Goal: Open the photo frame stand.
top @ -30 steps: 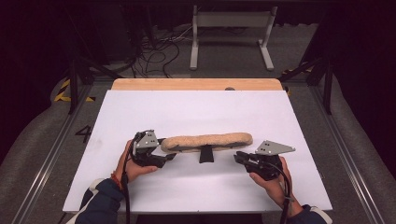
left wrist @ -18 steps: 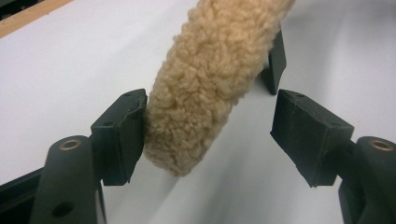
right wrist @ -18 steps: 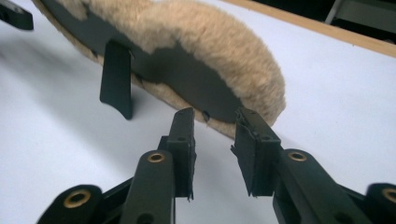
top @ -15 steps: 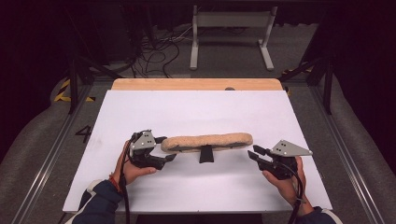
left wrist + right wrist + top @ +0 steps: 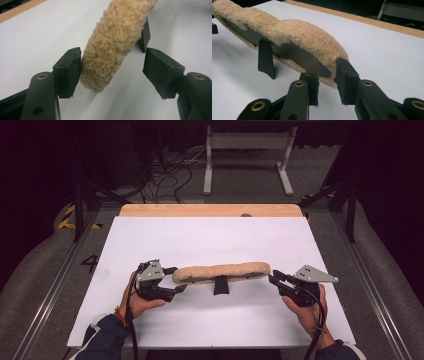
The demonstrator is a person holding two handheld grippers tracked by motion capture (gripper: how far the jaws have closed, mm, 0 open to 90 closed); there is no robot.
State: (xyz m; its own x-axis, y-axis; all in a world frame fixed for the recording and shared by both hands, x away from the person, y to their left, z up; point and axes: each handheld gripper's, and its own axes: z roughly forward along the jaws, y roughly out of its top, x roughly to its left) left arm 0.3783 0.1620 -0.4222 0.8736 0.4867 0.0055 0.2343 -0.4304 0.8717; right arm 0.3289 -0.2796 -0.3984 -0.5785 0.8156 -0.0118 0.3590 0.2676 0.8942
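A long tan fleece pad [image 5: 225,270] with a black backing and a short black strap [image 5: 220,285] lies across the white table. My left gripper [image 5: 176,280] is open around the pad's left end. In the left gripper view one pad [image 5: 71,67] touches the fleece [image 5: 112,42] and the other stands well apart. My right gripper [image 5: 274,276] is at the pad's right end. Its jaws have just been closing and are a narrow gap apart. In the right gripper view [image 5: 327,72] the fleece end [image 5: 299,35] sits just past the tips, unpressed.
A white sheet [image 5: 200,235] covers the table, with a wooden strip [image 5: 210,210] along its far edge. Beyond it on the floor are cables [image 5: 170,175] and a metal stand [image 5: 247,150]. Rails [image 5: 55,285] run along both sides.
My right gripper has slid to the right, from under the pad's right end to just off its tip. The left gripper and the pad have stayed put.
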